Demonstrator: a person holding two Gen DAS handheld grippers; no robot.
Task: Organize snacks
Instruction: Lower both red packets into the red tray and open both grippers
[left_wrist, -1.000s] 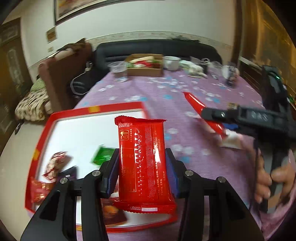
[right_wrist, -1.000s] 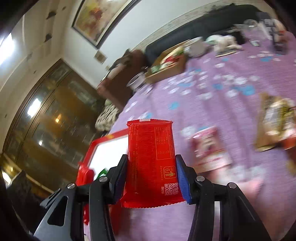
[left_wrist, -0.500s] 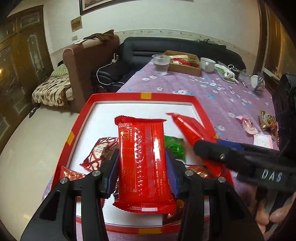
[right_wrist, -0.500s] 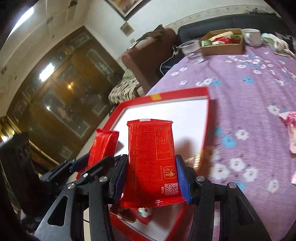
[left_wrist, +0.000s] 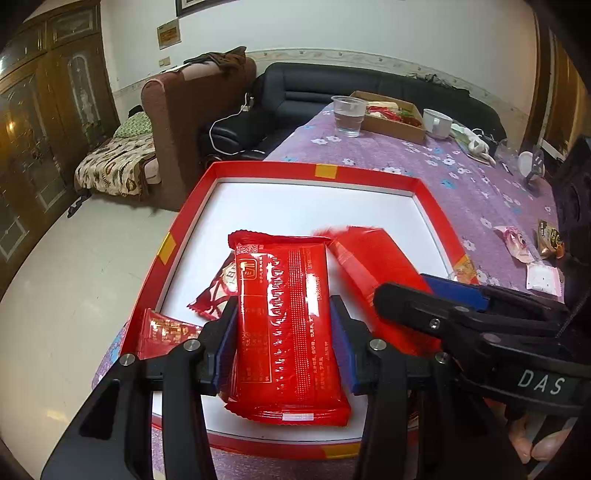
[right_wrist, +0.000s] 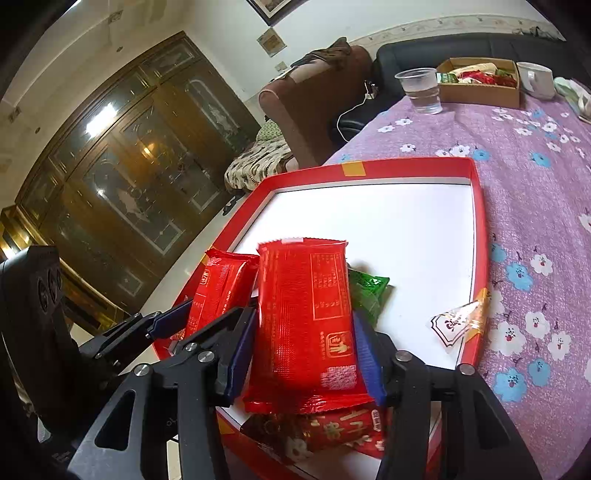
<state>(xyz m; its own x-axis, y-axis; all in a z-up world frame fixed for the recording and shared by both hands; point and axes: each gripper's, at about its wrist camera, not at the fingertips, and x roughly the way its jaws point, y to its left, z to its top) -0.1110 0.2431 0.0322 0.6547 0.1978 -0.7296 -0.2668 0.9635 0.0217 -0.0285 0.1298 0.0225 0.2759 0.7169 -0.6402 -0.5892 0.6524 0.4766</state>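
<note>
Over the red tray (left_wrist: 192, 206), the left gripper (left_wrist: 284, 332) clamps a red packet (left_wrist: 288, 325). The right gripper (right_wrist: 303, 343) is opening around its own red packet (right_wrist: 306, 317), pads barely touching. The two crowded grippers could collide, knocking a packet outside.

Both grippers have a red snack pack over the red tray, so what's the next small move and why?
Probably let the right gripper finish opening and drop its red pack into the red tray. Its jaws are opening with the pack between them, above the tray's white floor, beside the left gripper, shut on the other red pack.
</note>
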